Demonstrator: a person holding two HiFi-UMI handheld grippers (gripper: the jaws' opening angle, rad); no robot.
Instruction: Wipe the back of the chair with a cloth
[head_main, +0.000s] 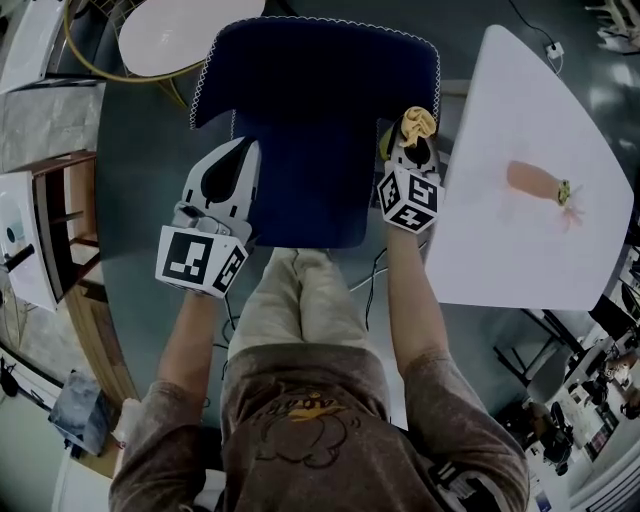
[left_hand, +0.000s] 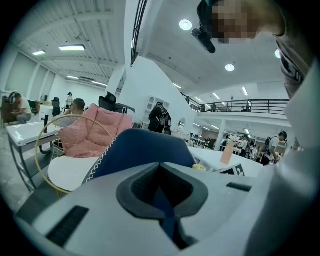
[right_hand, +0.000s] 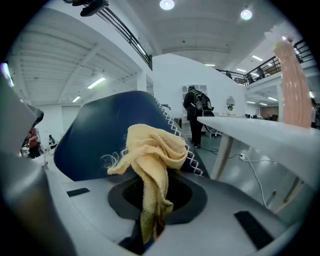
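Observation:
A dark blue chair (head_main: 310, 80) with white edge stitching stands in front of me, its back at the far side. My right gripper (head_main: 412, 142) is at the chair's right edge, shut on a crumpled yellow cloth (head_main: 418, 122). In the right gripper view the cloth (right_hand: 152, 150) bunches above the jaws, close to the stitched edge of the chair back (right_hand: 100, 135). My left gripper (head_main: 243, 147) hovers at the chair's left side with its jaws together and nothing held. In the left gripper view the chair back (left_hand: 145, 145) rises just beyond the left gripper (left_hand: 160, 167).
A white table (head_main: 520, 250) stands close on the right, bearing a peach vase (head_main: 535, 181). At the far left is a round white table (head_main: 180, 35) on a gold frame, and a pink cushioned chair (left_hand: 90, 132). Cables lie on the floor. My legs are against the seat's front.

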